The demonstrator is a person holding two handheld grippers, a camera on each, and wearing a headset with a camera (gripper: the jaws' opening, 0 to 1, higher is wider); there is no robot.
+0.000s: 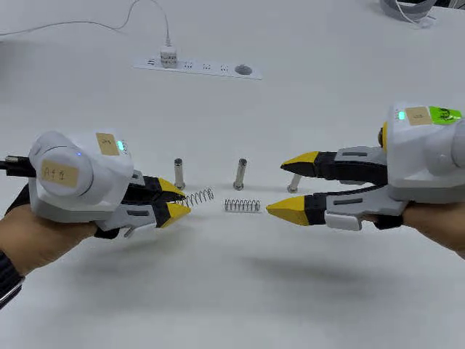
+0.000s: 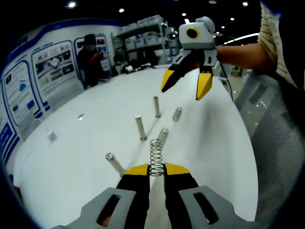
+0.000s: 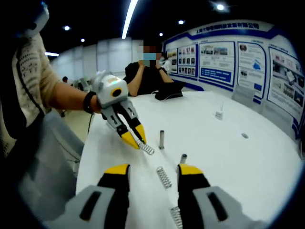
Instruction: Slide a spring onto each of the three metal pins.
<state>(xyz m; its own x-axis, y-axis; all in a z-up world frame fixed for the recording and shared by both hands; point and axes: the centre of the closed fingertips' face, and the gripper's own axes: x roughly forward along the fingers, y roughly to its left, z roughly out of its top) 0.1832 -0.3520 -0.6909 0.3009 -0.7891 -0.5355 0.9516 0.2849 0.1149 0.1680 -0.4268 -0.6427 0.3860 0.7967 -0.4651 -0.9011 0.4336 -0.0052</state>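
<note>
One spring [image 1: 200, 195] is pinched by its end in the left gripper [image 1: 183, 203], left of centre in the head view; the right gripper [image 1: 287, 187] stands released. Held so, the spring may bend aside or jump free when pushed on a pin [image 1: 179, 173]. The right gripper view adds a further spring [image 3: 175, 217] at its bottom edge.

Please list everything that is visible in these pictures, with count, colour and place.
pins: three, grey metal, in a row on the table.
springs: three, silver; one lying before the middle pin, one in the left claw, a third lying by the right claw's base.
power strip: one, white, table's far side.
table: one, white.
posters: several, blue-white, on the wall.
bystander: one, dark top, seated behind the table.
left claw: one, black with yellow tips, shut on a spring.
right claw: one, same colours, open.
</note>
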